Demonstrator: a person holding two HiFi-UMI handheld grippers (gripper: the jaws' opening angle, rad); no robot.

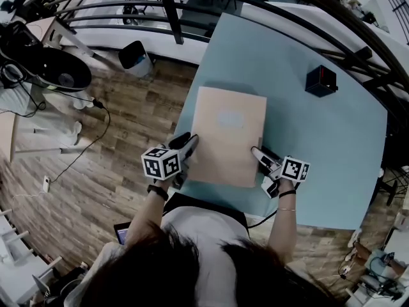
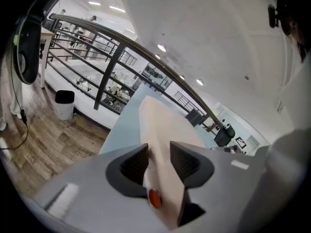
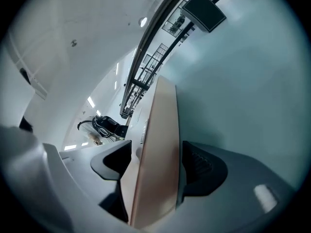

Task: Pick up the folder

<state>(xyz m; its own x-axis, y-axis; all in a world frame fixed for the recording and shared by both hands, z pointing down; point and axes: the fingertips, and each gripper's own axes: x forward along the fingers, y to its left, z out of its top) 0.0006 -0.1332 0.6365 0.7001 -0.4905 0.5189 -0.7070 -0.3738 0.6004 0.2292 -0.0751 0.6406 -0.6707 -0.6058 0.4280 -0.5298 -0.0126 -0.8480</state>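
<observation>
Clearly at the grasp stage of picking up the folder [image 1: 227, 133]: peach-coloured, closed, flat on the pale blue desk [image 1: 319, 146], near end close to the desk's edge beside the person. Not yet lifted, judging by how flat against the desktop.

Astride its left edge near the bottom corner, the left hand-held gripper [image 1: 187, 144], jaws apart with the folder's edge between them, pads close on either side but not seen pressing. Astride the right near corner, the right hand-held gripper [image 1: 261, 153], turned on its side, jaws likewise spread wide around the cardboard edge, with a sliver of gap on one side. No firm clamp from either, then.

Further out on the desk, well apart from the folder, a small black box [image 1: 321, 80]. Beyond the desk, wooden floor [image 1: 128, 139], a waste bin [image 1: 135, 57] and a dark railing [image 1: 128, 8].

Next, probably: close both pairs of jaws on the edges together, then raise both hands evenly to keep the folder level and shut. Worth watching for a thin edge slipping out of one side, or the covers fanning open.
</observation>
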